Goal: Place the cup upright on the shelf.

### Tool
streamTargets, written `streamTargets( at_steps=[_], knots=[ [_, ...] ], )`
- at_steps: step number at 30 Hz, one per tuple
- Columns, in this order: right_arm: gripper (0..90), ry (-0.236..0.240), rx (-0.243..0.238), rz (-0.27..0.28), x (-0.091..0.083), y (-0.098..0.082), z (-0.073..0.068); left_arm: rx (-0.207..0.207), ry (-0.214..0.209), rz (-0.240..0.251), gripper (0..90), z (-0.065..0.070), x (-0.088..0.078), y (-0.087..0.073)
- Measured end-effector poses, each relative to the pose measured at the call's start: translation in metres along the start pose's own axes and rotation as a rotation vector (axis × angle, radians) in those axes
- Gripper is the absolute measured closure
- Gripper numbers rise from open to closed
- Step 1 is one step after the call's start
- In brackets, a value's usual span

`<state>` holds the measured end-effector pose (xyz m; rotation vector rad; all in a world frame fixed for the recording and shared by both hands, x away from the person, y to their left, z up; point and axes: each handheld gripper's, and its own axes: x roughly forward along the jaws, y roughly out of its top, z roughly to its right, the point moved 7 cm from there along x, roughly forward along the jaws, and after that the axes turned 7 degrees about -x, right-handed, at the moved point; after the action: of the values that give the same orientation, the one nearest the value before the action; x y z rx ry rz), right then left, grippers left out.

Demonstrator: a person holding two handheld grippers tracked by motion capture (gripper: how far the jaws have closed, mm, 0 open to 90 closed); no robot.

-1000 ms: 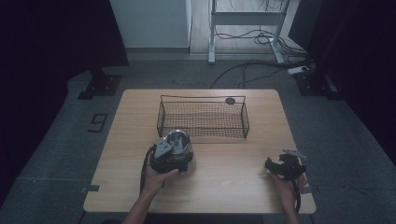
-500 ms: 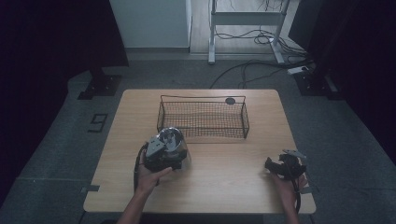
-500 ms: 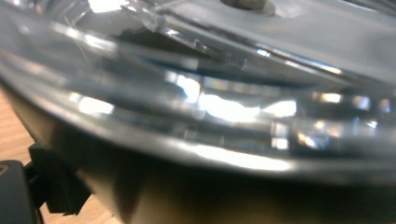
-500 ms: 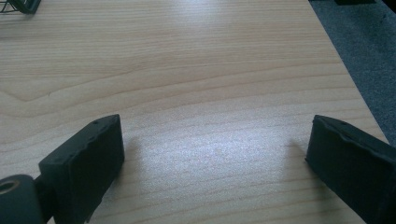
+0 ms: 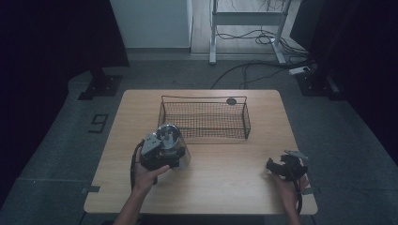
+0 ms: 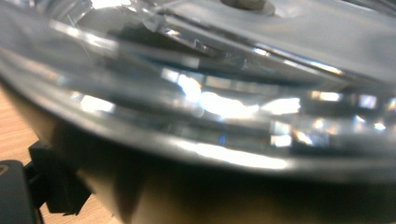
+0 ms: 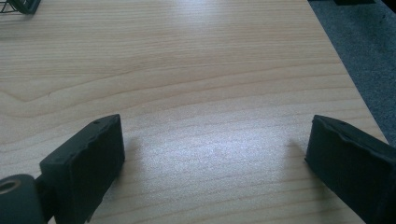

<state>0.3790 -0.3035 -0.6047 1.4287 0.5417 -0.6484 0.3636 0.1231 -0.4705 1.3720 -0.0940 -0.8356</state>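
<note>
- Left gripper (image 5: 165,151) grips a glass pot lid (image 5: 170,140) at the rim, near-left of the wire basket (image 5: 204,120).
- Smooth glass could slip, striking the table (image 5: 225,187).
- Right gripper (image 5: 283,168) rests wide open, empty.

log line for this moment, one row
left gripper: shut on glass bowl, near wire basket | right gripper: open, nothing between jaws, low over table
</note>
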Motion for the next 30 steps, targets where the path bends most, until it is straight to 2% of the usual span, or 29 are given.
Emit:
streamTargets(
  at_steps=[3, 11, 25, 30],
  knots=[
    [4.3, 0.0, 0.0, 0.0, 0.0, 0.0, 0.0, -0.007, -0.02, 0.009, 3.9, 0.001, -0.002, 0.005],
    [4.4, 0.0, 0.0, 0.0, 0.0, 0.0, 0.0, 0.014, -0.02, 0.013, 3.9, 0.003, -0.007, 0.016],
    [4.5, 0.0, 0.0, 0.0, 0.0, 0.0, 0.0, 0.0, -0.019, 0.012, 3.9, 0.003, -0.002, 0.027],
    [4.6, -0.001, 0.0, 0.0, 0.0, 0.0, 0.0, -0.017, -0.03, 0.012, 3.9, 0.004, -0.002, 0.03]
  ],
)
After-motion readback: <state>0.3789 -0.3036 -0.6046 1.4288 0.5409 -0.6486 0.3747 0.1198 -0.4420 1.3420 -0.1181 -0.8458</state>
